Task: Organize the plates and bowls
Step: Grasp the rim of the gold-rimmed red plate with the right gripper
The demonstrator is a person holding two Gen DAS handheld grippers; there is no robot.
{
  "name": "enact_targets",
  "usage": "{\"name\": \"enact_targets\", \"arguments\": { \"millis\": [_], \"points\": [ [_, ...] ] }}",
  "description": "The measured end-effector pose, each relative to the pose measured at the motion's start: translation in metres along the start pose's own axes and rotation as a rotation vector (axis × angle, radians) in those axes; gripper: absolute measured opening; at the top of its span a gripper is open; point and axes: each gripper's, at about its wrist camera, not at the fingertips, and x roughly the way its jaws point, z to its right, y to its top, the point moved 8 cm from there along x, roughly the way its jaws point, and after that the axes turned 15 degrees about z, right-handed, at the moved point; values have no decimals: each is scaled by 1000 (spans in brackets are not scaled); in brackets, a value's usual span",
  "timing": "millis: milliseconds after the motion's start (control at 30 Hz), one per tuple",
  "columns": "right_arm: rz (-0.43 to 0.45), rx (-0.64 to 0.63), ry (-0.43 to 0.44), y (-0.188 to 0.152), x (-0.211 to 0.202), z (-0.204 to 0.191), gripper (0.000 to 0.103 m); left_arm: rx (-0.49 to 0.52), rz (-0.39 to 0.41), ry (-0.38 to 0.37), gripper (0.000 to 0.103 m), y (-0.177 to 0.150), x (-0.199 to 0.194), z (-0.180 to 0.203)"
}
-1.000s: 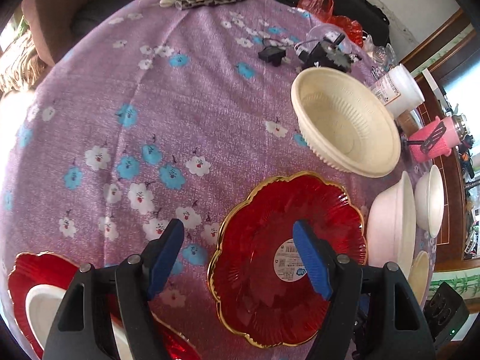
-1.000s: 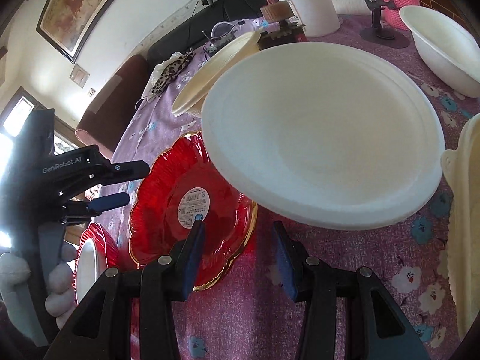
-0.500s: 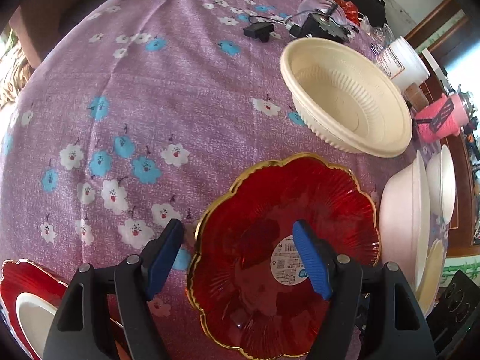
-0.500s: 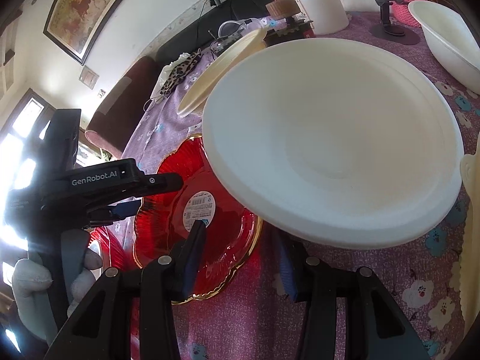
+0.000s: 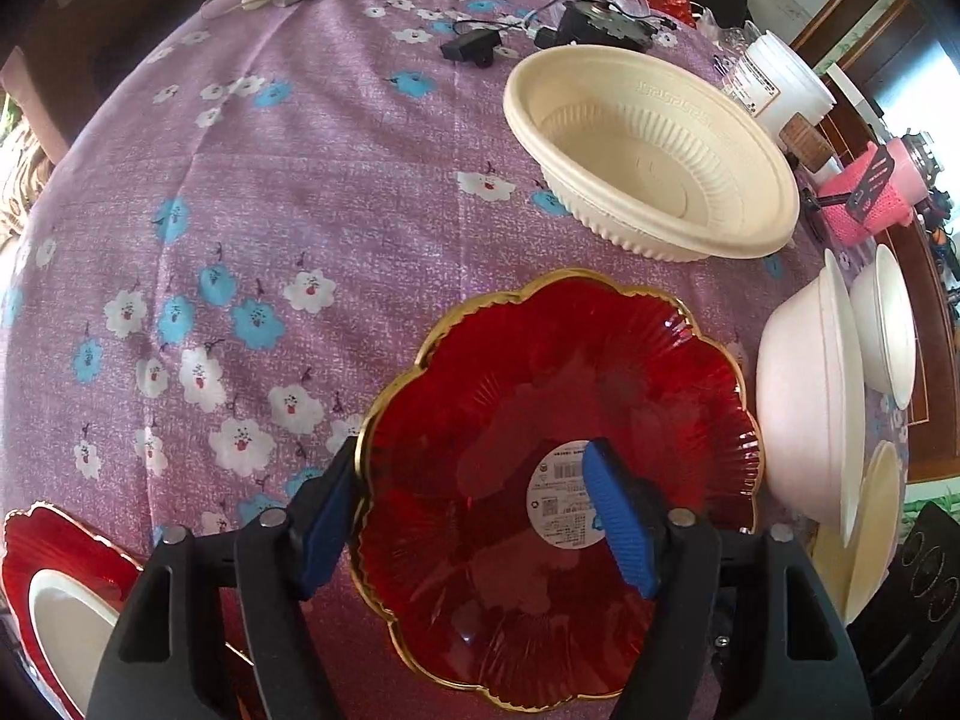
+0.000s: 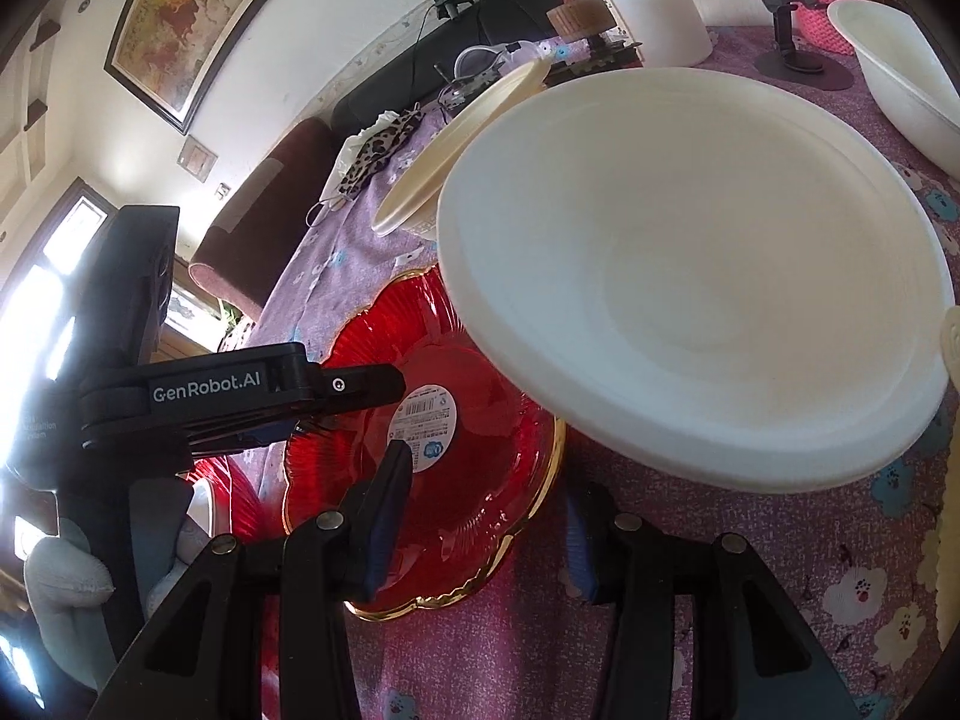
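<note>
Barely started: the left hand-held gripper was closing astride the red plate's rim on the tabletop; the right hand-held gripper gaped empty; bowls sat scattered.

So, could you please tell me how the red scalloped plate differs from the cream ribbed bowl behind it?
The red scalloped plate is shallow, glossy and see-through with a gold wavy rim and a sticker at its centre. The cream ribbed bowl is deep, matte and opaque with a plain round rim and no sticker. Both sit upright and empty on the floral tablecloth.
</note>
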Motion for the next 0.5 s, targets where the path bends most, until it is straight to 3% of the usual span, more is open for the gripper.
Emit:
{"name": "enact_targets", "arguments": {
  "millis": [167,233,500],
  "points": [
    [4,25,-19,0,-2,8,31,-10,22,36,45,-1,-7,-13],
    [3,37,-16,0,-2,10,28,-31,26,33,34,-1,-9,-22],
    [0,83,7,1,-2,13,27,-83,31,-32,30,-8,-22,-37]
  ]
}}
